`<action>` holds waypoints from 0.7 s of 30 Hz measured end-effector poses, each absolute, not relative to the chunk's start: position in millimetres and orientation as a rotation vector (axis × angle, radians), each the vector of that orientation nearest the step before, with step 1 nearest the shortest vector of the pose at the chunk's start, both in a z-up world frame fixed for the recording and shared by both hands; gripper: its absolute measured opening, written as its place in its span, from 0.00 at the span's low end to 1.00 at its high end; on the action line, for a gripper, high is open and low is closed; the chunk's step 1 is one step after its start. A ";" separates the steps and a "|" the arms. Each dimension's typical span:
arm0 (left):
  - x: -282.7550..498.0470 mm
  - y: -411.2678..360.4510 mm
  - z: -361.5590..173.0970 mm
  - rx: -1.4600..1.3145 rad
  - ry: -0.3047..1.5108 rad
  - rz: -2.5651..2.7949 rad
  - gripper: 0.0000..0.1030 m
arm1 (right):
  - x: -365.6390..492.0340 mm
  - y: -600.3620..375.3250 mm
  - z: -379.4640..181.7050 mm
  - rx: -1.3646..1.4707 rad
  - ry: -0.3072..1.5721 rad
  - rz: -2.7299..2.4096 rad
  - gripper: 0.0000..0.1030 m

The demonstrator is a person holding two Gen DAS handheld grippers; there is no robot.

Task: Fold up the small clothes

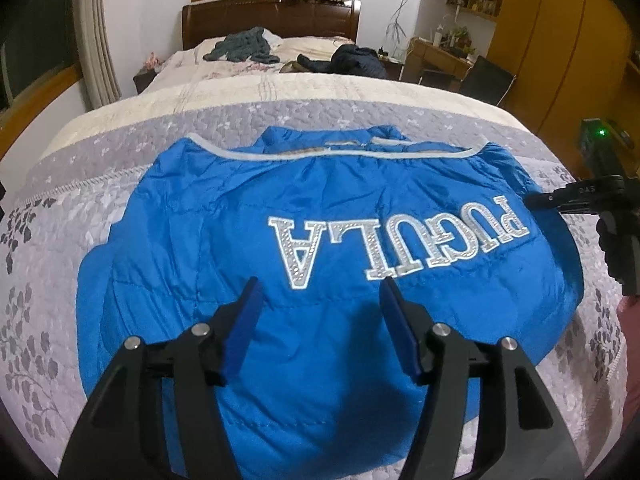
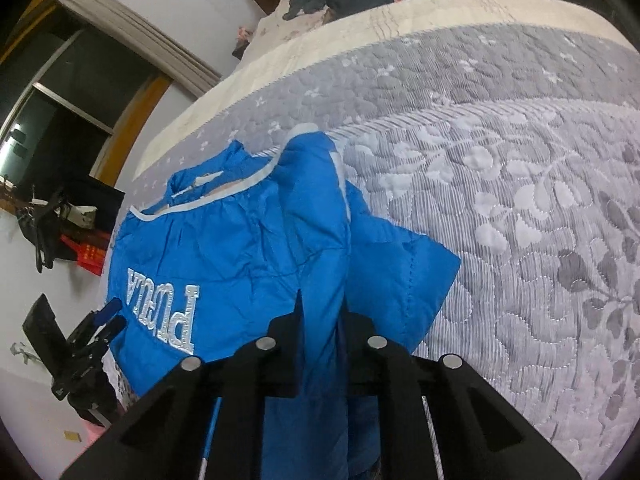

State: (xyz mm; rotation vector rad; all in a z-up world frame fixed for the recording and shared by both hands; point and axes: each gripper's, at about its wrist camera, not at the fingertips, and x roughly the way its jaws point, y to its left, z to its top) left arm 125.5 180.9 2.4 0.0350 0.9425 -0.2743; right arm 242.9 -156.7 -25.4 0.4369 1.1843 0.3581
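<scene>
We find the blue padded jacket point(image 1: 320, 208) spread on the quilted bed point(image 1: 80, 184), filling the centre of the left wrist view; its silver lettering point(image 1: 400, 240) reads upside down, grey-trimmed edge toward the top of frame. Left tool point(image 1: 318, 292): blue pads wide apart, hovering over the jacket's lower middle, gripping nothing. Right tool point(image 2: 322, 304): fingers drawn together on a raised fold of the jacket point(image 2: 312, 220), lower centre of the right wrist view; the fabric hangs up between them. Dark clothes point(image 1: 248, 46) lie heaped at the upper centre, near the headboard point(image 1: 224, 16).
</scene>
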 end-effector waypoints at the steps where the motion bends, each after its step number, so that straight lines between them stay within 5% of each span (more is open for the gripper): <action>1: 126.4 182.0 0.5 0.032 0.948 -0.273 0.58 | 243.0 -157.2 -27.2 0.441 1.186 0.359 0.13; 16: 132.9 184.7 -5.4 0.027 0.971 -0.269 0.59 | 240.1 -156.1 -30.8 0.431 1.188 0.344 0.16; 21: 135.6 185.0 -0.6 0.014 0.984 -0.281 0.59 | 220.9 -158.0 -3.3 0.410 1.125 0.337 0.60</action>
